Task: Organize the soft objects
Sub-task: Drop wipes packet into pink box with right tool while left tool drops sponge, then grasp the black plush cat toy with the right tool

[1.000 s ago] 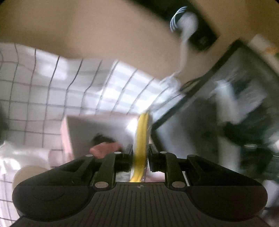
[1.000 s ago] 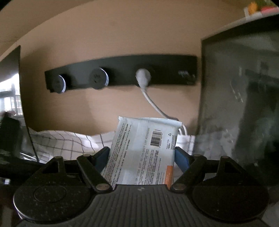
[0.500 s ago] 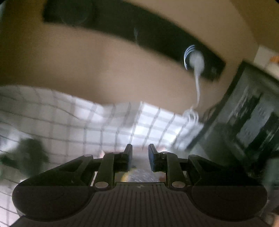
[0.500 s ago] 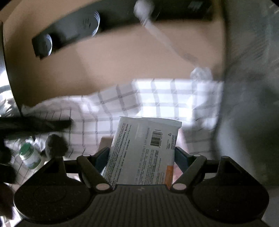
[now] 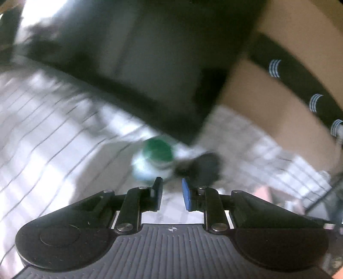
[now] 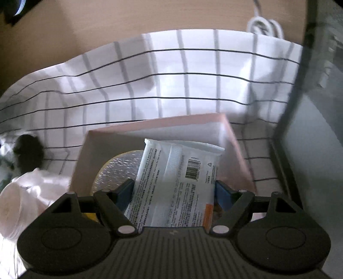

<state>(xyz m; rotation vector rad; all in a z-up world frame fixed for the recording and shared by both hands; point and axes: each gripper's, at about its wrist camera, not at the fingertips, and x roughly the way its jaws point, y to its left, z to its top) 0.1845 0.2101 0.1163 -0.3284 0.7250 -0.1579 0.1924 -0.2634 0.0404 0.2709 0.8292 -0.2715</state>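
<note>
Right wrist view: right tongs clamped wide on white printed packet, barcode side up.
Packet position: held above open pink box; far end over the box interior.
Box contents: silver textured disc, partly hidden by packet.
Table cover: white cloth with dark grid lines, wrinkled toward the back edge.
Left of box: white fabric bundle; dark blurred item behind it.
Room: tan wall; coiled white cable; dark-framed panel at right.
Left wrist view: left tongs narrow, nothing between; heavy blur.
Ahead of left tongs: green-capped bottle on the cloth; black strip with sockets on the wall.
</note>
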